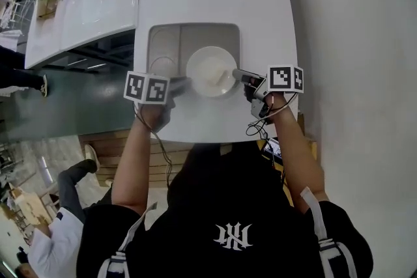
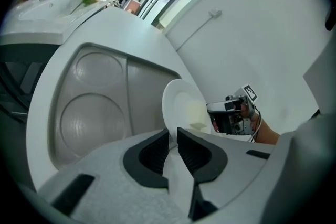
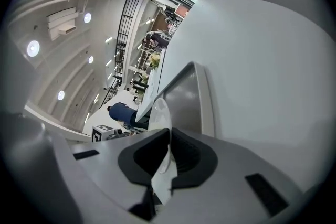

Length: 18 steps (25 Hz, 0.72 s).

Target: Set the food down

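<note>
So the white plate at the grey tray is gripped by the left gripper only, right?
No, both hold it. The right gripper view shows the right gripper shut on the rim of the white plate too, opposite the left gripper, at the grey tray.

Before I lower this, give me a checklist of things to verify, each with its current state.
1. Left gripper shut on the plate rim: ok.
2. Right gripper shut on the opposite rim: ok.
3. Plate over the large section of the compartment tray: ok.
4. Visible part of that section bare: ok.
5. Plate already resting on the tray: cannot tell.
6. What lies on the plate: cannot tell.
</note>
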Each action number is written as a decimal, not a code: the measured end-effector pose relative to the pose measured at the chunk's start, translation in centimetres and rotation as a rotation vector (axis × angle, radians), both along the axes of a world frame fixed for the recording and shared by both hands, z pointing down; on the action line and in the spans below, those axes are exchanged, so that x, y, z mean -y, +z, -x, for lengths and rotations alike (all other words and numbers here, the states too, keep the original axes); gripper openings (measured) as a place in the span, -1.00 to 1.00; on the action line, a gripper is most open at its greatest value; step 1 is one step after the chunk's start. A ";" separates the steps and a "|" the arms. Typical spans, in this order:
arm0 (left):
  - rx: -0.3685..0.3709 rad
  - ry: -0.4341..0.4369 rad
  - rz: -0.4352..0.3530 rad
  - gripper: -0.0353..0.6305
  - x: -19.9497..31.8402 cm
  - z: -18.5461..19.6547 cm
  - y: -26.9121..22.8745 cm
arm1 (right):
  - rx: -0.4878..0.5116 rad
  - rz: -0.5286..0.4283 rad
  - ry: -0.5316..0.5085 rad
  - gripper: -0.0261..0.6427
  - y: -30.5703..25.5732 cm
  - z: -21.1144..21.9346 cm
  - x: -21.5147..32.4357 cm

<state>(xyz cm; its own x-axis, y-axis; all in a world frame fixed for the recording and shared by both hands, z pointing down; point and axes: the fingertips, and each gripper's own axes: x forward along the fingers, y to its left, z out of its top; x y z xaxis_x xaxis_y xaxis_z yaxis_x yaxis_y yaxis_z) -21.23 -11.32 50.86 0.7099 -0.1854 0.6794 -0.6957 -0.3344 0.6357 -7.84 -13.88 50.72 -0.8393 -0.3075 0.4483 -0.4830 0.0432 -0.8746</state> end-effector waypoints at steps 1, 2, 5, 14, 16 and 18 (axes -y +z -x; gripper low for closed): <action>0.003 0.002 0.003 -0.75 0.7 0.6 0.3 | -0.009 0.000 0.001 -0.88 0.3 0.6 0.6; 0.004 0.002 0.005 -0.75 1.4 1.2 0.7 | -0.022 -0.002 -0.001 -0.88 0.7 1.2 1.3; 0.014 0.006 0.007 -0.75 3.1 2.7 1.6 | -0.065 -0.012 -0.013 -0.88 1.7 2.7 3.0; 0.174 0.090 -0.004 -0.75 4.0 3.1 3.4 | -0.252 -0.065 -0.093 -0.87 3.3 3.3 3.7; 0.225 0.115 -0.012 -0.75 4.0 3.1 3.7 | -0.302 -0.088 -0.118 -0.87 3.4 3.3 3.6; 0.250 0.124 -0.021 -0.75 4.1 3.0 3.7 | -0.357 -0.117 -0.147 -0.87 3.5 3.2 3.7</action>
